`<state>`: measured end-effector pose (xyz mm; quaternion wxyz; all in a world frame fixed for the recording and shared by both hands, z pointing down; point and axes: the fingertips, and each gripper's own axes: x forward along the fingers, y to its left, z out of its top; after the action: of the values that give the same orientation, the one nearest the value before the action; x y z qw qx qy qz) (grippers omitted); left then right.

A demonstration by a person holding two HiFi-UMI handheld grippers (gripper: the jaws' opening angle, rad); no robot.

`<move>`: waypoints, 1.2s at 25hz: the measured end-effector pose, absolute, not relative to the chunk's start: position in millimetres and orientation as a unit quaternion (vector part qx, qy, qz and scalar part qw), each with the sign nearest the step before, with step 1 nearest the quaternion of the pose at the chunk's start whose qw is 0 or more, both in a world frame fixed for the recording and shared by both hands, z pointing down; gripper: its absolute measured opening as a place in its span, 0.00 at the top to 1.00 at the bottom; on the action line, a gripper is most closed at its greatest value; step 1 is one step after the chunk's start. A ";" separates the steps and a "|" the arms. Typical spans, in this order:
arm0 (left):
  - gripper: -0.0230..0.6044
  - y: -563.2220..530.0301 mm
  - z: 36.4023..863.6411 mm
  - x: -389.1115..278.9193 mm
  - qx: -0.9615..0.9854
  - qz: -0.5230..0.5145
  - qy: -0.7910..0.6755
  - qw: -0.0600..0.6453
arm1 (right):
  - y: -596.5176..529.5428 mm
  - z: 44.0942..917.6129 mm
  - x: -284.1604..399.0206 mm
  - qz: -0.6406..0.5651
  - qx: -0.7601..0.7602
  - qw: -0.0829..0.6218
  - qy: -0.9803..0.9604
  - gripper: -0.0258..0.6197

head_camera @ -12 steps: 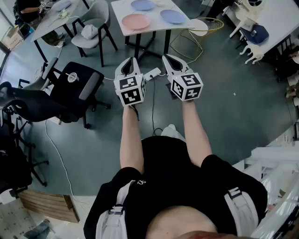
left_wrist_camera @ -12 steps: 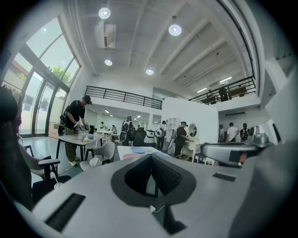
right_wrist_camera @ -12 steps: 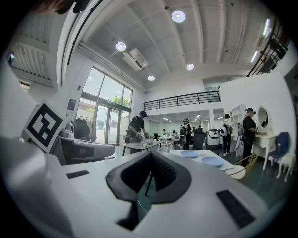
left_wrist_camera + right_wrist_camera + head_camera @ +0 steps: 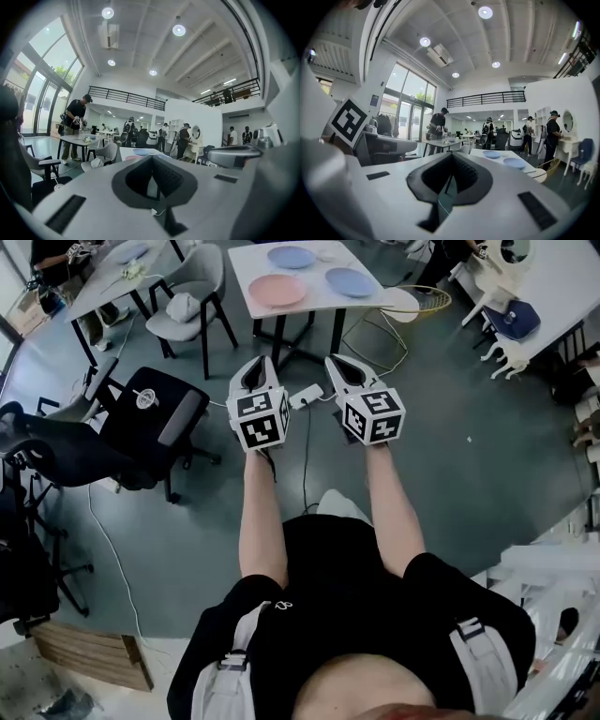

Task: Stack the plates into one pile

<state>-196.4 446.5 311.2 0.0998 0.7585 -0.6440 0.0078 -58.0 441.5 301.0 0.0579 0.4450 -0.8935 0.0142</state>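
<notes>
**Both grippers shut and empty, plates up ahead on the table**

The person holds the left gripper (image 4: pixel 255 367) and the right gripper (image 4: pixel 337 362) side by side, out in front, over the grey floor (image 4: pixel 450 456). Both point nearly level at the white table (image 4: pixel 242 263). The left fingers (image 4: pixel 171 178) are pressed together with nothing between them. The right fingers (image 4: pixel 464 173) are together too, and they hold nothing.

Three plates lie apart on the table, not in a pile. The pink plate (image 4: pixel 277 291) is nearest. One blue plate (image 4: pixel 292 257) is behind it, and the other blue plate (image 4: pixel 350 281) is to its right. The grippers are well apart from the plates. A black chair (image 4: pixel 155 413) stands off to the left.
</notes>
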 end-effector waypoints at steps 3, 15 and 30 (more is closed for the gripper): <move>0.94 439.1 313.3 -192.9 0.760 0.006 -0.642 0.101 | 434.7 302.5 -47.0 0.023 0.449 0.052 -0.892 0.95; 0.94 370.0 335.4 -182.1 0.759 0.028 -0.642 0.102 | 357.0 327.8 -18.1 0.064 0.464 0.024 -0.883 0.95; 0.94 189.9 420.8 -169.7 0.692 0.073 -0.695 0.180 | 159.5 429.5 14.9 0.147 0.435 0.089 -0.884 0.95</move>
<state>-169.7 189.9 420.8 0.1802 0.6919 -0.6953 0.0734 14.9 159.5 429.5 0.0885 0.4354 -0.8836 0.1474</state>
